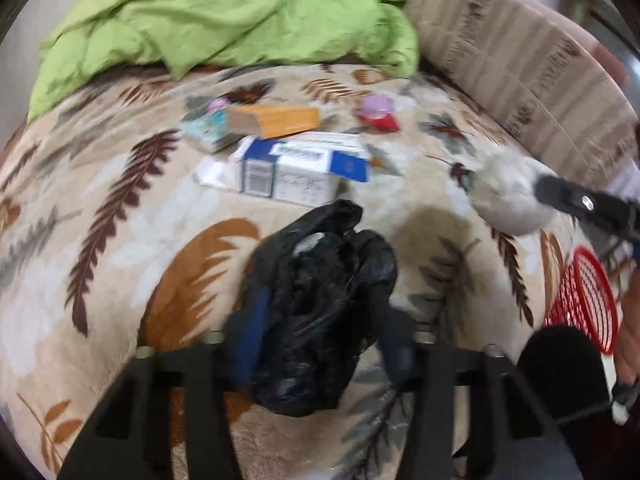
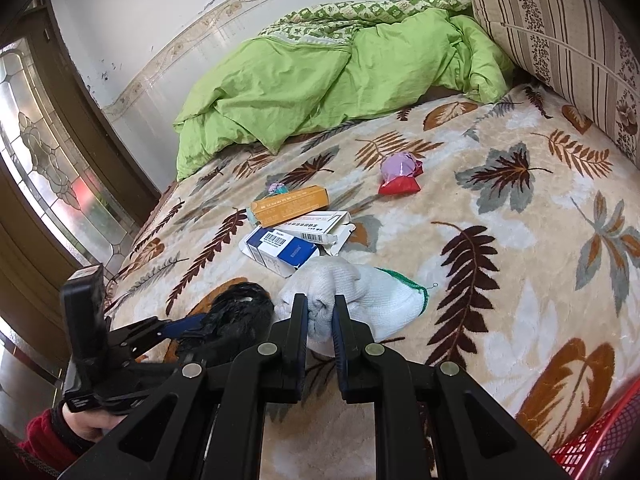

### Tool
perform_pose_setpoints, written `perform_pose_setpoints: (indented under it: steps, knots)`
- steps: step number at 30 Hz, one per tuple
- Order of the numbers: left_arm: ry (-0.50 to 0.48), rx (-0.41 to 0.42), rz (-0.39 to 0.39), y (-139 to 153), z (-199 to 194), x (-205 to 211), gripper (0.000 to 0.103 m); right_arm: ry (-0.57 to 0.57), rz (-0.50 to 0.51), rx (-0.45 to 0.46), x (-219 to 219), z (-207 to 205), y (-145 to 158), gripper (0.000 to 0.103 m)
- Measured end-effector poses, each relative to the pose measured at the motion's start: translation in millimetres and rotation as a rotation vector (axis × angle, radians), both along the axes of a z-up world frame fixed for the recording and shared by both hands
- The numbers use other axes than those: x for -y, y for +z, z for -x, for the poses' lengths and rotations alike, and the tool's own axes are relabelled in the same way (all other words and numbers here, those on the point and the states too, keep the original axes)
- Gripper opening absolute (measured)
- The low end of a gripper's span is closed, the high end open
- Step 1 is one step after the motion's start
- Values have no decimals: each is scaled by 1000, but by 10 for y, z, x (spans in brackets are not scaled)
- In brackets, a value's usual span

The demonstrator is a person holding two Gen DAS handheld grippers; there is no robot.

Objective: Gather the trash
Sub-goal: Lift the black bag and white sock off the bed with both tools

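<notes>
A crumpled black plastic bag (image 1: 316, 300) lies on the leaf-patterned blanket (image 1: 120, 220), and my left gripper (image 1: 320, 280) is shut on it, its blue-padded fingers pressing both sides. The right wrist view shows that gripper (image 2: 200, 320) low at the left with the bag (image 2: 240, 308) at its tips. My right gripper (image 2: 320, 316) is shut on a fold of a white knitted glove (image 2: 360, 294) with green trim, which also appears in the left wrist view (image 1: 504, 196). Further back lie an orange box (image 2: 290, 206), two blue-and-white boxes (image 2: 280, 250) and a pink-and-red wrapper (image 2: 400, 174).
A rumpled green quilt (image 2: 320, 80) is piled at the far end of the bed, with a striped pillow (image 2: 560, 32) to its right. A red mesh basket (image 2: 600, 440) stands off the bed's near right edge. A door with patterned glass (image 2: 48, 152) is at the left.
</notes>
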State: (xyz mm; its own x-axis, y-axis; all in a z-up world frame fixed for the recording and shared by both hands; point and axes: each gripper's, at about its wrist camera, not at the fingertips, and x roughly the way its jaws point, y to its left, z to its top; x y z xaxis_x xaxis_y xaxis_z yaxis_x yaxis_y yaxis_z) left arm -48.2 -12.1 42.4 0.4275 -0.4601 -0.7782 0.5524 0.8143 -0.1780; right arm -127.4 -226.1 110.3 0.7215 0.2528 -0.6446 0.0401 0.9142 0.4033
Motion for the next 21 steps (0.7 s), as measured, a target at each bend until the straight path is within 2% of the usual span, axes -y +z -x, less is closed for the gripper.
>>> perform_pose_setpoints:
  steps: [2, 8, 14, 21]
  knots:
    - [31, -25, 43, -4, -41, -73, 33, 3, 4, -1, -9, 4, -5, 12]
    - [89, -18, 78, 4, 16, -145, 22, 9, 6, -9, -35, 32, -39, 12]
    - [154, 0, 132, 128, 178, -200, 20, 15, 14, -2, -77, 96, -6, 12]
    - [230, 110, 102, 389, 449, -171, 20, 19, 29, 18, -133, 201, 56, 12]
